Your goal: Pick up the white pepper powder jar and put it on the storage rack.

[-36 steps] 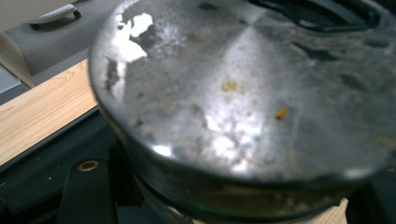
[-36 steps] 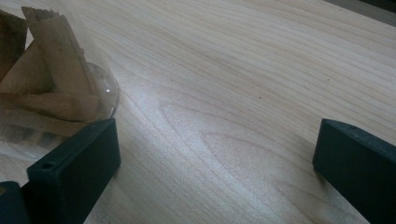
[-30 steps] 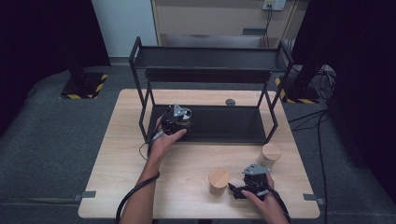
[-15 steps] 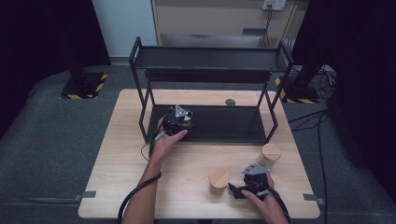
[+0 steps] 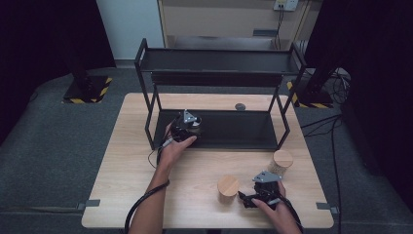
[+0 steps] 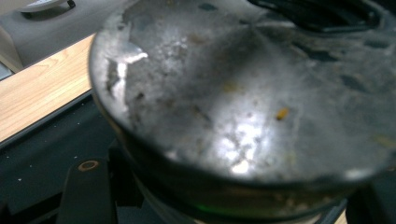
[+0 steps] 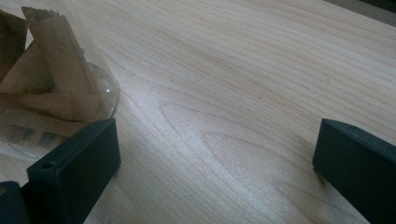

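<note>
The left gripper (image 5: pixel 189 126) is clenched around a round glass jar with a dull metal lid (image 6: pixel 243 93), holding it over the lower shelf of the black metal two-tier rack (image 5: pixel 219 61) at the counter's far side. The right gripper (image 5: pixel 253 197) rests on the light wooden counter (image 7: pixel 243 93) near the person, its jaws spread wide and empty. Just to its left stands a clear glass jar with a round wooden lid (image 5: pixel 228 186); a second wood-lidded glass jar (image 5: pixel 282 160) stands just beyond it.

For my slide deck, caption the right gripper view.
Open right gripper low over the wooden table, a glass jar of brown pieces beside one of its fingers.
</note>
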Demonstrator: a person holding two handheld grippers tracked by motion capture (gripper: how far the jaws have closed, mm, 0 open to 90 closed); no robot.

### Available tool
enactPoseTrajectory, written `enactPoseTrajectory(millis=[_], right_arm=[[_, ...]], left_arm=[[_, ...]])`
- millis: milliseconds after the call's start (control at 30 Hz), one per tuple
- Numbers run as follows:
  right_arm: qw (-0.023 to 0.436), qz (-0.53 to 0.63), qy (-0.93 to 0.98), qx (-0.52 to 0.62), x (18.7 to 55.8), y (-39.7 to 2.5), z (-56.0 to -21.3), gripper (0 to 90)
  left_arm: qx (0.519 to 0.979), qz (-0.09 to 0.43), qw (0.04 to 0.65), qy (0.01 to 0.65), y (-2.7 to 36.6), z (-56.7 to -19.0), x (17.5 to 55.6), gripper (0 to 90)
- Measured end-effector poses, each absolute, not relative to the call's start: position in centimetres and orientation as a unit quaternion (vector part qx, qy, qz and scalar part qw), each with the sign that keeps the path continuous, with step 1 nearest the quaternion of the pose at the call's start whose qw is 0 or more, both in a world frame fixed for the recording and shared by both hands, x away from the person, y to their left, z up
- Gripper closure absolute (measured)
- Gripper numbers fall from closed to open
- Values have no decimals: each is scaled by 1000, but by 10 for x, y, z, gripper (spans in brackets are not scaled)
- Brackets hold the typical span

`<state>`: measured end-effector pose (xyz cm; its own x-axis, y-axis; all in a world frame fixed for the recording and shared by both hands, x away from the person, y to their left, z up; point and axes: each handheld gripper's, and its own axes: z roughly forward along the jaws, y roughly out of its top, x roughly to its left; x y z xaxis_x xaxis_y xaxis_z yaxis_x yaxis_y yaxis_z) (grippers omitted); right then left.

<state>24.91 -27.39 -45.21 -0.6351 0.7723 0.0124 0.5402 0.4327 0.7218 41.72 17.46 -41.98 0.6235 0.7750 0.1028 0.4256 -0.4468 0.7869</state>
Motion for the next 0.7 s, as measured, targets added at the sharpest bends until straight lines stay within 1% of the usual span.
enactPoseTrajectory(millis=[500,700], right_arm=[[162,357,831,395,249,-274,-452,6],[162,357,831,395,249,-274,-452,7]], left_arm=[[816,224,381,373,175,-426,420,287],[813,212,387,379,180,-427,423,286]])
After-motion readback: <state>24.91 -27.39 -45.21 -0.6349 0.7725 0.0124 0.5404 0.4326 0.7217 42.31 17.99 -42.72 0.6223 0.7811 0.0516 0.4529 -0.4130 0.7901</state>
